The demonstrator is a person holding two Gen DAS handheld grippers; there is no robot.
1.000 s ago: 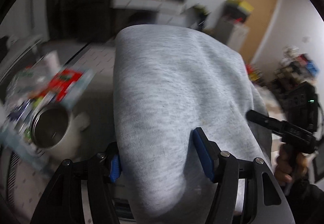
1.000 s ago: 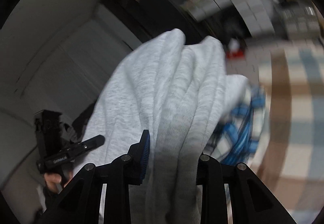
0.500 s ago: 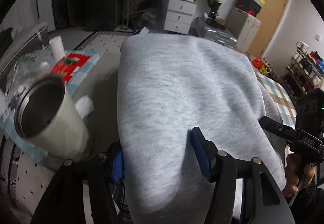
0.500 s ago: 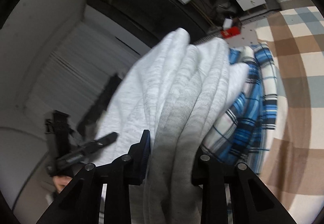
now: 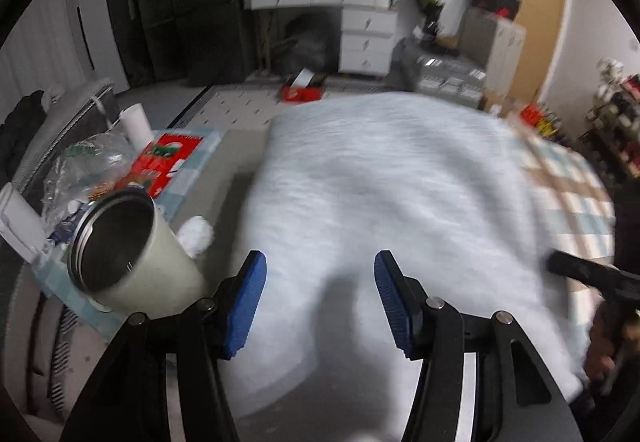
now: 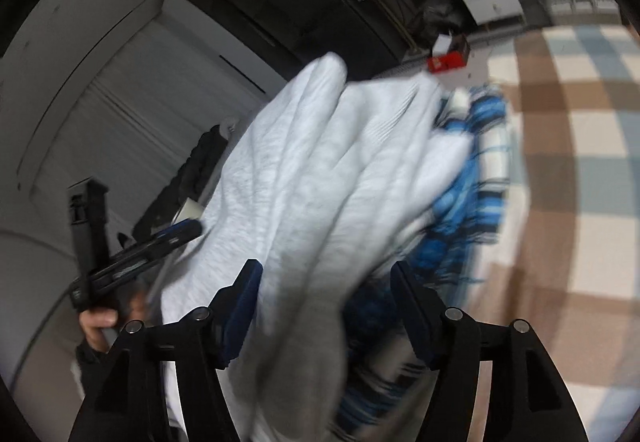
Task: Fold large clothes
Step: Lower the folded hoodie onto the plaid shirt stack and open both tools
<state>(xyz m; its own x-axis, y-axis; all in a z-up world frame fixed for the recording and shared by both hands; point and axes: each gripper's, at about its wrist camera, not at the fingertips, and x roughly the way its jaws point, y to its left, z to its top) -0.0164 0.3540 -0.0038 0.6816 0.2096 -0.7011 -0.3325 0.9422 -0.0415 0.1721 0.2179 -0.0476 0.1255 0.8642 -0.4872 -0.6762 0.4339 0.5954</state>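
Left gripper point(image 5: 320, 296): blue pads apart, nothing pinched; the grey sweatshirt point(image 5: 384, 202) lies spread below and ahead of the fingers, its near edge passing under the gap, pads not pressing on it; frame blurred, so contact of the cloth with either pad cannot be settled.

Right gripper point(image 6: 326, 306): jaws opening — the bunched folds of the sweatshirt point(image 6: 320, 178) run between them; the left pad is just beside the cloth, the right pad stands clear of it with a dark gap; no grip visible.

Position of sweatshirt: draped over a blue plaid garment point(image 6: 460, 210), which shows at its right side in the right wrist view; both on a checked brown-and-blue surface point(image 6: 560, 146).

Surroundings, left wrist view: steel tumbler point(image 5: 124, 254) tilted just left of the left finger, beside the sweatshirt but apart from it; red packet point(image 5: 168, 158) beyond it — white drawers point(image 5: 364, 38) at the far wall.
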